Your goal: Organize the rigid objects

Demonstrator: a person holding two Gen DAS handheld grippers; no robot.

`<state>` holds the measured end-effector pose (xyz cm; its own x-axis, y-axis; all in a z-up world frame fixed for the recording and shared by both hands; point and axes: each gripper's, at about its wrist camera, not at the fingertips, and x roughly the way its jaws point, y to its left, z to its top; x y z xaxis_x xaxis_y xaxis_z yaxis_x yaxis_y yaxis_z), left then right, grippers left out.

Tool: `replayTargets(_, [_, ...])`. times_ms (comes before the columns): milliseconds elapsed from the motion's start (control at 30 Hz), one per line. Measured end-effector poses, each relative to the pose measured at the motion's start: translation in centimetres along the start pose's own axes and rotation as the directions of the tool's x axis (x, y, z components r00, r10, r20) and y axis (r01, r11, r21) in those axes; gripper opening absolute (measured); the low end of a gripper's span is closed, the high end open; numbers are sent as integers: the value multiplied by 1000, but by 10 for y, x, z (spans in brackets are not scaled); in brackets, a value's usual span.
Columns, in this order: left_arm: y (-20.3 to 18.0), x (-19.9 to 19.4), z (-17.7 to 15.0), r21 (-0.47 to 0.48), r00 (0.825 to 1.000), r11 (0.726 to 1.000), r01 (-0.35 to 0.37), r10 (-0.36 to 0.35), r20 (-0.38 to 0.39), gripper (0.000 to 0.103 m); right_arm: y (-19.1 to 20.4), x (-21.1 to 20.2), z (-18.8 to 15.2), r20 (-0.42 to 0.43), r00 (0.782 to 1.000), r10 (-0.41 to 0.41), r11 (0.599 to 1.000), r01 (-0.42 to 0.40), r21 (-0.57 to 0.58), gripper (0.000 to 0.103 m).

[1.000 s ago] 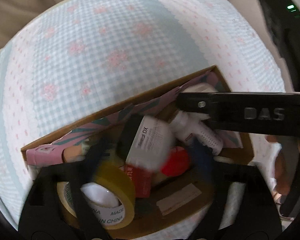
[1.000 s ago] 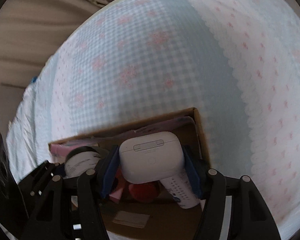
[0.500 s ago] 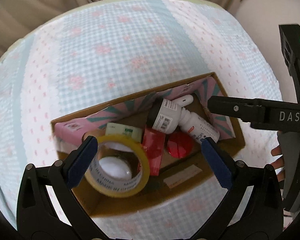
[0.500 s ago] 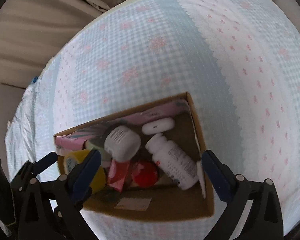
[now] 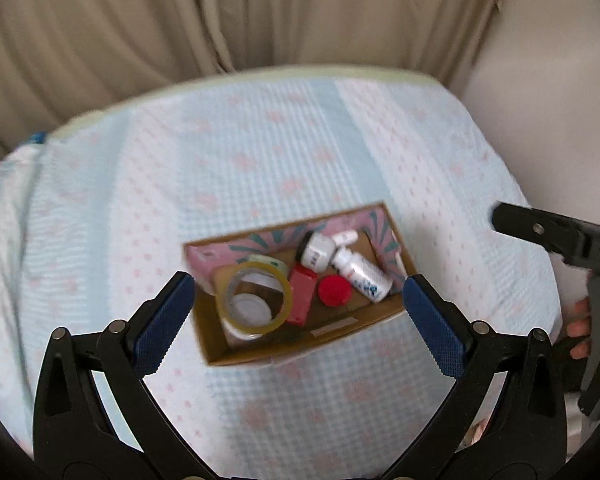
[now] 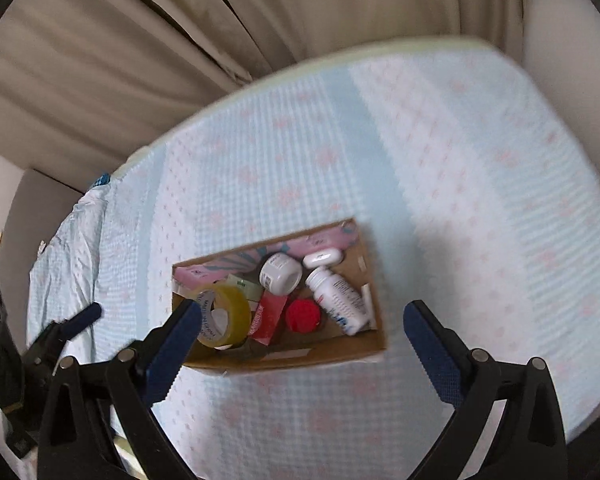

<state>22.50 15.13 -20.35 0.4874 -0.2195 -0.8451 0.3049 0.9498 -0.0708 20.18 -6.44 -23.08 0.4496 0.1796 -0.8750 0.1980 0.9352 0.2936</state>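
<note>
Cardboard box (image 6: pixel 324 354) on checked cloth (image 6: pixel 460 200) is filled: tape roll (image 6: pixel 224 312) with printed lettering, white bottle (image 6: pixel 338 300), jar (image 6: pixel 280 273). Left gripper (image 5: pixel 296 320) and right gripper (image 6: pixel 300 344) are spread wide, nothing grasped.

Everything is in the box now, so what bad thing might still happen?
The box sits on a soft bedspread, so a bump might tip it. The tape roll leans at one end and stands higher than the box's low wall, so it might roll out. The small white jar lies on its side on other things and may slide. Both tongs, left and right, are open and empty, so nothing steadies the box.
</note>
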Motion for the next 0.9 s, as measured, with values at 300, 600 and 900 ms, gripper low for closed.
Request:
replayTargets(300, [-35,-152,1,-62,962,997,-50,65,266,103,31,-169,-17,298,953,-64,979,118,-167,101])
replayTargets(600, [-67,-215,-36,-144,900,984,-101,152,409,103,23,-245,-64,486,871,-76,954,205,-217,101])
replayTargets(900, [-86,-229,-52,-149,878,981,-122,177,445,103,6,-265,-75,535,841,-79,949,228,-218,101])
